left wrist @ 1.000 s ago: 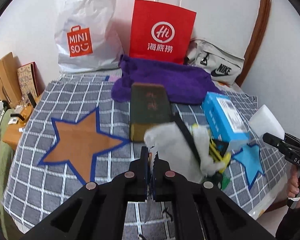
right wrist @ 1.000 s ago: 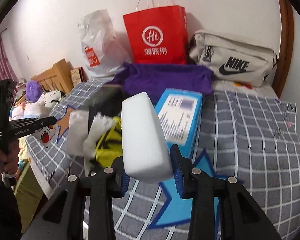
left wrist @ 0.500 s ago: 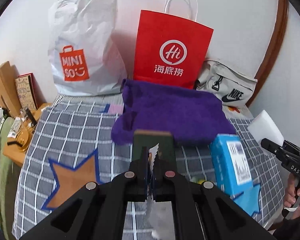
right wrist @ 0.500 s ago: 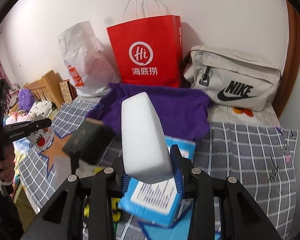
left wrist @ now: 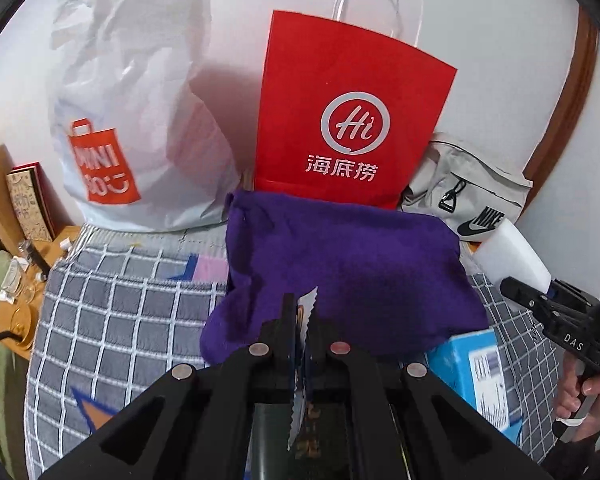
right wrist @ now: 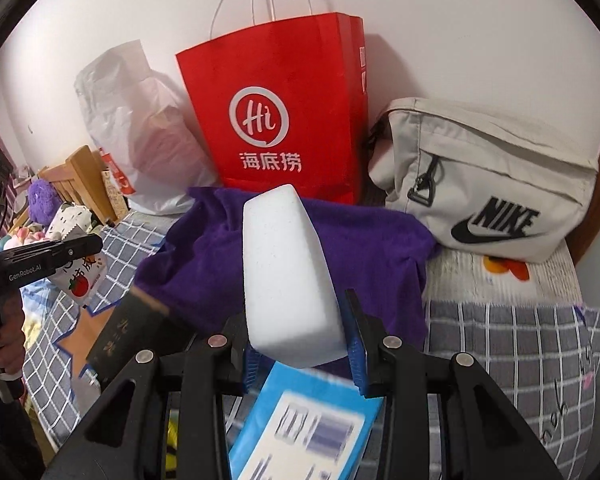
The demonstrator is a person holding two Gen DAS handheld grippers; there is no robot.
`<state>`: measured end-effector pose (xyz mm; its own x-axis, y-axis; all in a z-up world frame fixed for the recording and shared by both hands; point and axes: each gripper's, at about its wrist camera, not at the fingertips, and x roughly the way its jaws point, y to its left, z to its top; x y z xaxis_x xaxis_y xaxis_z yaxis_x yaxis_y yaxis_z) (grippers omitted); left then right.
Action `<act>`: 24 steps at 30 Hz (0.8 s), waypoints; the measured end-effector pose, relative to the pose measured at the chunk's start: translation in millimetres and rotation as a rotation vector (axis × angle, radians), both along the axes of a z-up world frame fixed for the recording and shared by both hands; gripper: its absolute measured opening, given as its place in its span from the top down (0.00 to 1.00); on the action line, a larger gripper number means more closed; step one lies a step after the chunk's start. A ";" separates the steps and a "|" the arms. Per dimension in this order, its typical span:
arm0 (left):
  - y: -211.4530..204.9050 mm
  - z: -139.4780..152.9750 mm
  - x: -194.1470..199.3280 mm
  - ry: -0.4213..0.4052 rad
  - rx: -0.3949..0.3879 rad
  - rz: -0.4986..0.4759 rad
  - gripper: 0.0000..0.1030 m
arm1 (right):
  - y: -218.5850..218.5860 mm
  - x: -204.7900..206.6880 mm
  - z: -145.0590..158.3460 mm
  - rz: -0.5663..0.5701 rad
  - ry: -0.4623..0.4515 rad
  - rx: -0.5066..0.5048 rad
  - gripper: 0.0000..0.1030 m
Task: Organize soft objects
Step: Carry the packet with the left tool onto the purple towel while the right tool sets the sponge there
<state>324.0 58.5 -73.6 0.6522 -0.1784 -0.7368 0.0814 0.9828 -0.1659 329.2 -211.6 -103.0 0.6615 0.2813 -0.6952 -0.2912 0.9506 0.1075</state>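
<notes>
A: While both loads hang in the air, how far along is the tidying?

B: Midway, I'd judge. The right hand-held gripper [right wrist: 300, 354] pinches a white foam block [right wrist: 288, 280] above the near edge of the purple fleece cloth [right wrist: 372, 248]; nothing is set down yet.

A: And the other?

B: The left hand-held gripper [left wrist: 305, 338], pressed together, nips a thin strawberry-printed snack sachet [right wrist: 85, 276] by its serrated edge, to the cloth's left. The red paper bag [left wrist: 352, 112] stands just behind the cloth. Both still need placing.
</notes>
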 end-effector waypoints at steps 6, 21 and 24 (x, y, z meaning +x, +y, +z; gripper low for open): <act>-4.0 -11.0 37.1 0.023 0.001 -0.011 0.97 | -2.2 42.2 -9.4 -0.015 0.026 -0.021 0.65; -4.0 -56.7 122.5 0.106 0.019 0.028 0.97 | -17.0 108.7 -79.1 -0.028 0.196 -0.047 0.65; -2.9 -68.2 135.7 0.125 0.017 0.042 0.97 | -17.3 113.5 -87.0 -0.030 0.213 -0.061 0.64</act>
<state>459.7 55.6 -141.8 0.5613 -0.1400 -0.8157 0.0199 0.9876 -0.1558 442.7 -228.9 -190.0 0.5053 0.2168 -0.8353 -0.2391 0.9652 0.1059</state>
